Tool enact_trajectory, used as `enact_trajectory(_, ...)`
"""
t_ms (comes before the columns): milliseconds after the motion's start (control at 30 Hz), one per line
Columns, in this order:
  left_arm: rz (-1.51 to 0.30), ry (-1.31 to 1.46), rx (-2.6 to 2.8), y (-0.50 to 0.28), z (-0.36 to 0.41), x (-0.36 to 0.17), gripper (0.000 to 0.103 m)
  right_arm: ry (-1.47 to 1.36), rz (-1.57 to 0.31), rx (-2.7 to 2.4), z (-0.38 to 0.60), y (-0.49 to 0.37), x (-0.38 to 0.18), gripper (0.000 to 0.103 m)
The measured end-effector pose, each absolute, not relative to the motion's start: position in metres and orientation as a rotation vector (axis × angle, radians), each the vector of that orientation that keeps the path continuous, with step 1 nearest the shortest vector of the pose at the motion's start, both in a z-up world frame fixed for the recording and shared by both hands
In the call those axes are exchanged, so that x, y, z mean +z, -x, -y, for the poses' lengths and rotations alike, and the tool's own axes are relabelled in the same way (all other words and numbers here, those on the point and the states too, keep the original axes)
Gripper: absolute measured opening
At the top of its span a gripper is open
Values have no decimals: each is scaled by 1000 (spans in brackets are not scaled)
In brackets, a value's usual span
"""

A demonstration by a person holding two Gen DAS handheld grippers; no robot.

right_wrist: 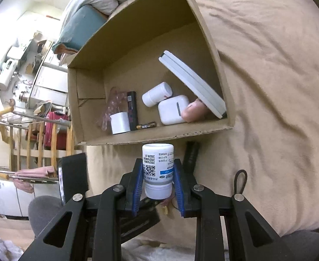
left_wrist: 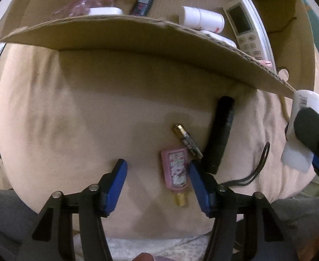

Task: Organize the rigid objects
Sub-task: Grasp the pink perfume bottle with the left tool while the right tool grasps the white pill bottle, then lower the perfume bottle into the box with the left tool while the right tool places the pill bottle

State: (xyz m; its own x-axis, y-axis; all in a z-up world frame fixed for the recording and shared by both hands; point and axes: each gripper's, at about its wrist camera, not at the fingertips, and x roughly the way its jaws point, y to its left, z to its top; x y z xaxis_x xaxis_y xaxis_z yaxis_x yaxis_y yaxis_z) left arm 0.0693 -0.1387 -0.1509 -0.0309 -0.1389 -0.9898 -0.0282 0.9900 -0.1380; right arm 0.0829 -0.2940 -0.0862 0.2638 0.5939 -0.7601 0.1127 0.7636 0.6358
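Your largest thing is the tan blanket (left_wrist: 94, 113) on the bed, which fills both views and runs out of frame at the edges. On it sits the cardboard box (right_wrist: 150, 136); from your left wrist its near wall (left_wrist: 137, 37) cuts across at 12 o'clock and hides the lower part of everything inside.

Inside the box, the white air-conditioner remote (right_wrist: 192, 84) leans against the wall at 3 o'clock, its lower end covering part of a pinkish object (right_wrist: 194, 109) that may be a soft case; the view is too poor to say. Beside it lie a white earbud-style case (right_wrist: 173, 109), a white bottle (right_wrist: 157, 94), a white cylinder (right_wrist: 120, 122), a slim black device (right_wrist: 132, 111), crumpled pink plastic (right_wrist: 113, 102) and a small battery (right_wrist: 146, 126).

Your right gripper (right_wrist: 158, 179) has its fingers closed on the white medicine bottle (right_wrist: 157, 169), held just short of the box's near wall; its cap end is sunk between the blue pads.

Your left gripper (left_wrist: 157, 180) hangs over the blanket with fingers spread wide and nothing between them. Just ahead, at 1 o'clock, lie a long black object (left_wrist: 221, 132) with a wrist strap (left_wrist: 257, 165), a pink bottle with a gold cap (left_wrist: 175, 169) partly behind the right fingertip, and a second battery (left_wrist: 187, 141).
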Motion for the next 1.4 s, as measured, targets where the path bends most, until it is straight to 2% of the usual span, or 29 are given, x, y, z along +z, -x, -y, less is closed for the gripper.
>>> enact_trajectory(67,-1620,107,-80,-72,143,-155,54,-660,-1275,364,293,-83,-85,29)
enact_trajectory(100,-1623,95,-75,-73,144,-156,50,-659,-1267,367,292,-84,-84,28)
enact_trajectory(167,-1624,66,-81,-71,147,-157,36,-656,-1253,370,293,-85,-81,28)
enact_trajectory(200,-1623,61,-88,-69,148,-157,23,-654,-1251,370,292,-85,-81,28)
enact_trajectory(1000,-1585,9,26,-62,26,-139,23,-488,-1306,369,266,-84,-91,28)
enact_trajectory(1067,-1563,10,34,-73,35,-135,23,-491,-1303,365,267,-83,-90,28)
enact_trajectory(1400,-1351,60,62,-52,8,-62,23,-459,-1228,392,267,-66,-68,28)
